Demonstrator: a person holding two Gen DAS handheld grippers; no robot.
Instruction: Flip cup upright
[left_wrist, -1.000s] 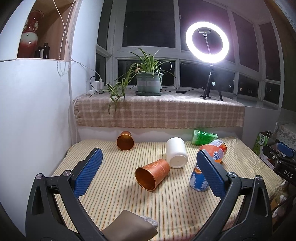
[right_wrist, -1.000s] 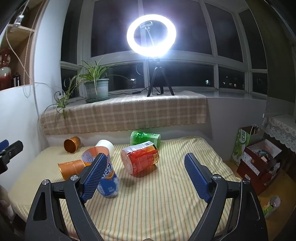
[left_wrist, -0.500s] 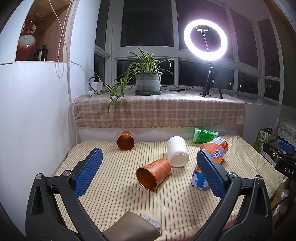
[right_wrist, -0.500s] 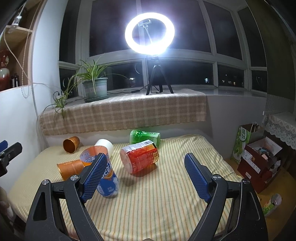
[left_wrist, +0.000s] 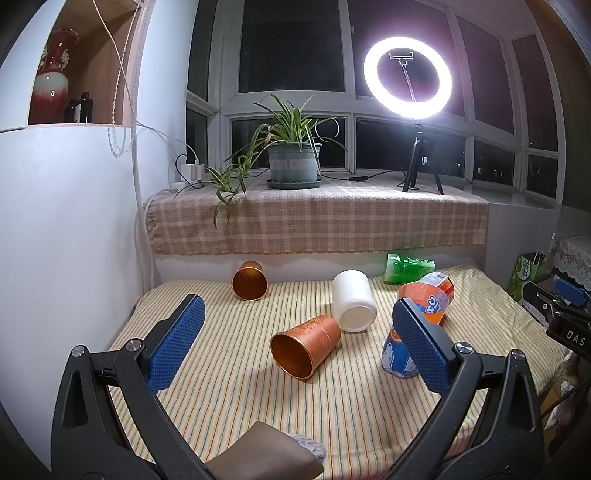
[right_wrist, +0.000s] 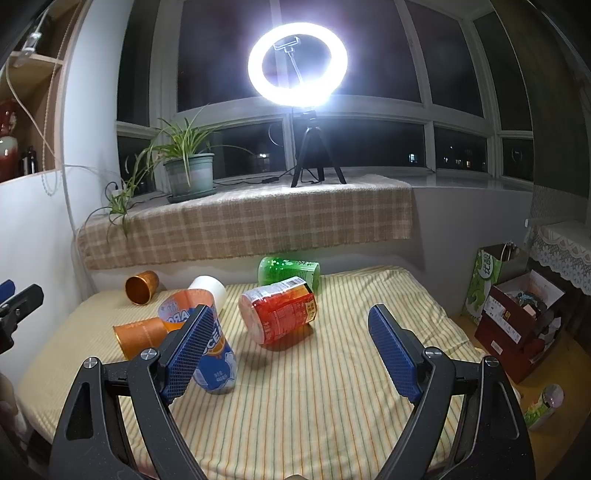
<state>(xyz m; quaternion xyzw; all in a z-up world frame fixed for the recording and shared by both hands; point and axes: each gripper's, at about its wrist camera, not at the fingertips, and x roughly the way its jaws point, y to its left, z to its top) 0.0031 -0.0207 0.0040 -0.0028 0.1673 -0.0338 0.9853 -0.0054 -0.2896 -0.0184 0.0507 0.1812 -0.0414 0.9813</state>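
Several cups lie on their sides on a striped cloth. A copper cup lies in the middle, mouth toward me, also in the right wrist view. A second copper cup lies at the back left. A white cup lies base toward me. An orange and blue cup leans tilted, also in the right wrist view. A red cup and a green cup lie on their sides. My left gripper is open above the near copper cup. My right gripper is open and empty.
The striped cloth covers the low table. A checked ledge behind carries a potted plant and a ring light. A white wall stands at left. Boxes and a green bag sit on the floor right.
Both grippers have shifted only slightly; the views sit a little lower than a second ago. The cups have not moved and the jaws stay open.
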